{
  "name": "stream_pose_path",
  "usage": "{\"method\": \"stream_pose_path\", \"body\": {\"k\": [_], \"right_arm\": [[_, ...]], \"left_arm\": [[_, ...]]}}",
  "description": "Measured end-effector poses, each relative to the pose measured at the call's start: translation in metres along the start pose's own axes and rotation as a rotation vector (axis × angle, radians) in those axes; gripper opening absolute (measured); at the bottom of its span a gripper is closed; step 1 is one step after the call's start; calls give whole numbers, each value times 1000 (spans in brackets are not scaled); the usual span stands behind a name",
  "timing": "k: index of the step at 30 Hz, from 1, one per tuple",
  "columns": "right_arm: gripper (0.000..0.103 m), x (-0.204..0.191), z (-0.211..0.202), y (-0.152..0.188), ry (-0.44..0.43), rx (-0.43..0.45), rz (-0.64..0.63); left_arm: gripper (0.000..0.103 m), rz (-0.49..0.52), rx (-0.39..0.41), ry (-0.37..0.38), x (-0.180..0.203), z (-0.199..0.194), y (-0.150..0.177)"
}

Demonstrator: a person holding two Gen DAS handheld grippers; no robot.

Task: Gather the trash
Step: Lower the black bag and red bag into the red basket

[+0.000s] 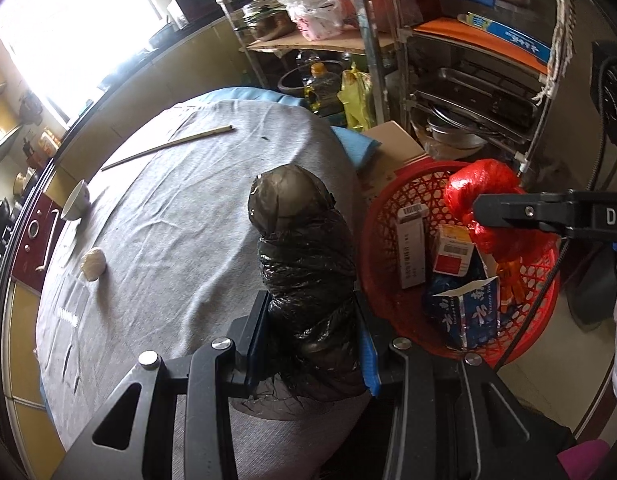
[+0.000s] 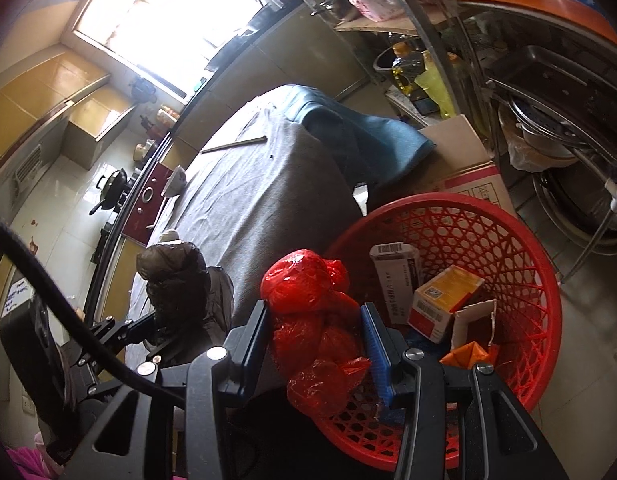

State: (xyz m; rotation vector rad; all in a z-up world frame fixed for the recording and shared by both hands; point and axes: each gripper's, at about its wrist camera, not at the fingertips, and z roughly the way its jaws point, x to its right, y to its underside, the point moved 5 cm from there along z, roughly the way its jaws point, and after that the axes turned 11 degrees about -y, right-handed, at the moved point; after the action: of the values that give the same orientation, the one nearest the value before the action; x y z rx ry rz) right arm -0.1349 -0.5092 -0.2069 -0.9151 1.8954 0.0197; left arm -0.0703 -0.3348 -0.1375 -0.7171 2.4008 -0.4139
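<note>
Right gripper [image 2: 314, 340] clamps red bag [image 2: 308, 304] over basket [image 2: 520, 280].

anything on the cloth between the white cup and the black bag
Only a white wad, lying below the cup and left of the black bag; the rest is bare gray cloth, in the left wrist view.

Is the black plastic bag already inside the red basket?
No. In the left wrist view the black plastic bag is held in the left tool over the grey cloth, beside the red basket.
</note>
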Motion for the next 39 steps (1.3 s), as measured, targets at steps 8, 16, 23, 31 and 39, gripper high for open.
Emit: {"method": "stream_pose_path", "body": {"k": [8, 16, 23, 31, 39], "right_arm": [[48, 23, -8, -3, 35, 18, 42], [48, 50, -12, -2, 66, 21, 94], [48, 64, -14, -3, 77, 29, 121], [48, 78, -17, -2, 92, 32, 152], [50, 91, -16, 6, 118, 3, 194]], "left_arm": [[41, 32, 10, 72, 21, 3, -6], [41, 63, 4, 134, 42, 8, -8], [41, 98, 3, 197, 58, 10, -10], [41, 118, -16, 271, 73, 13, -10], [41, 120, -61, 385, 83, 17, -4]]}}
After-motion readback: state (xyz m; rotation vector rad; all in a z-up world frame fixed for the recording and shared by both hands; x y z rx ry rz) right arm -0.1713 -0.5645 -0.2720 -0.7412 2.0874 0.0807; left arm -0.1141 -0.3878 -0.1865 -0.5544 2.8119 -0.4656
